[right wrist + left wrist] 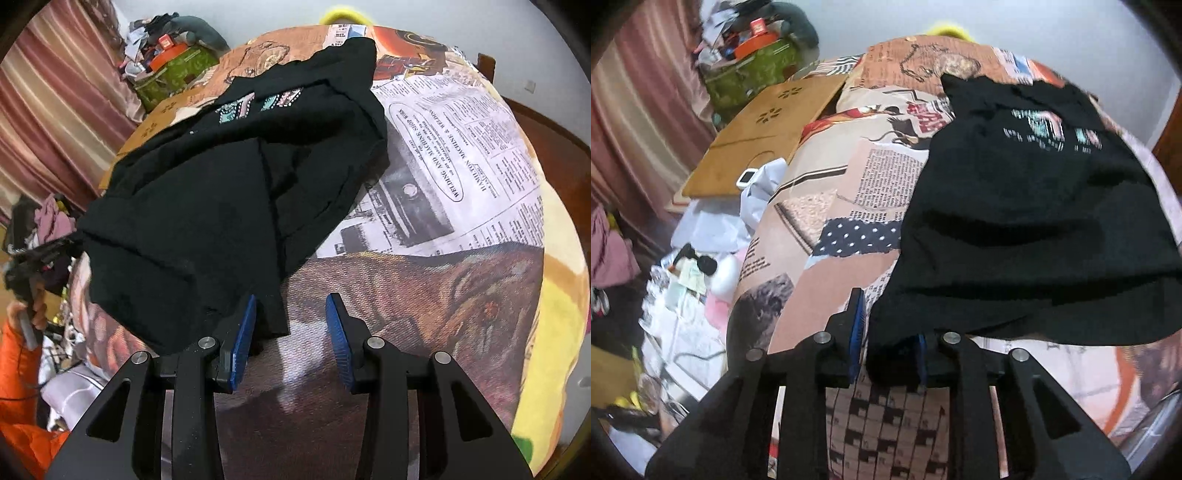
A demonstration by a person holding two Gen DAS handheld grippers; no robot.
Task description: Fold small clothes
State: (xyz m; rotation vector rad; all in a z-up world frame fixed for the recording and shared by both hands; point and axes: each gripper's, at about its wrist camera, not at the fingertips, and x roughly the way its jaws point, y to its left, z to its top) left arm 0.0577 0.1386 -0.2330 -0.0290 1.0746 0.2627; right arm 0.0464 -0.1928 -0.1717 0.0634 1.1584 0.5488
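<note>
A black shirt (1027, 221) is seen lying crumpled on the print-covered bed (849, 184), its near hem draped over the left gripper (890, 332), whose jaws stand apart with cloth bunched between them and over the right finger; whether it is pinched cannot be told. The right gripper (290, 332) is held open, the shirt's (221, 203) corner touching its left pad (242, 343), the right pad clear. A green box (750, 70) beyond the bed is heaped with clutter.

Both wrist views look closely forward over the shared bedspread (827, 192).
</note>
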